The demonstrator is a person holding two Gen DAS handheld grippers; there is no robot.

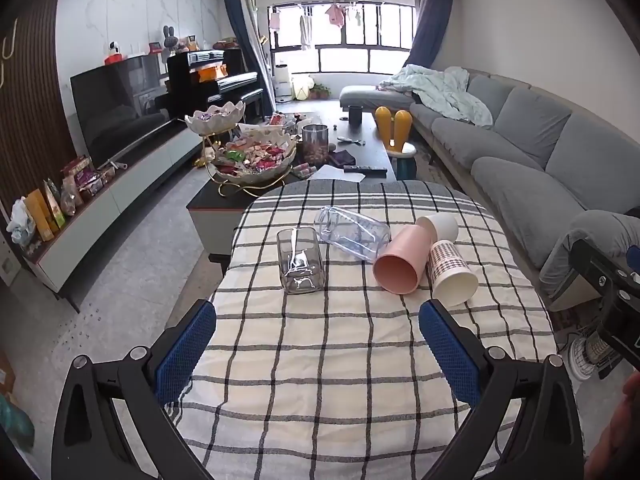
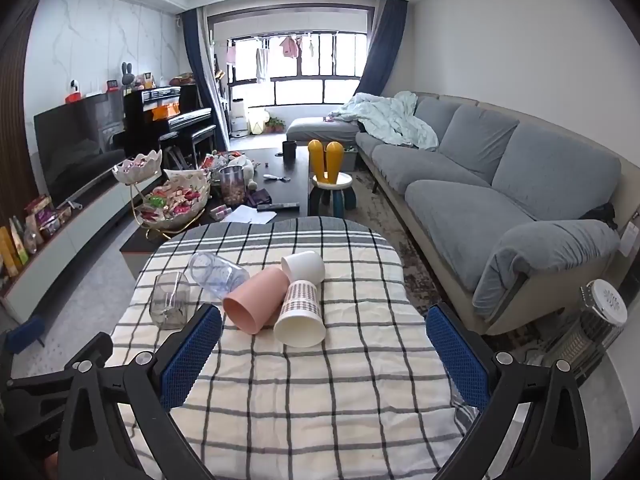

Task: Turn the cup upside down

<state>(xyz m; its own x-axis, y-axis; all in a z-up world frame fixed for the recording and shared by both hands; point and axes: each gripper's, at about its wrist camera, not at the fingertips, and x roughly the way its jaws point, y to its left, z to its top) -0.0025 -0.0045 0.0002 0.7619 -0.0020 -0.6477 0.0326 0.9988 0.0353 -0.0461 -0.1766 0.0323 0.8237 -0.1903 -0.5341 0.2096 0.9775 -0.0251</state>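
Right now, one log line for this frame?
left tool open | right tool open | five cups on side: pink cup | none grasped | checked cloth

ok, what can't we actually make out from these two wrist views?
- White cup: both views, pink cup covers part of it.
- Clear bottle: neck end hidden behind pink cup, both views.
- Right tool: left view, frame edge cuts it off.
- Square glass: whether it holds anything, unclear.

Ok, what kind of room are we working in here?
A home living room, by the look of it: a long grey sectional sofa, a large black flat-screen television and a black upright piano. The cups lie on a checked tablecloth.
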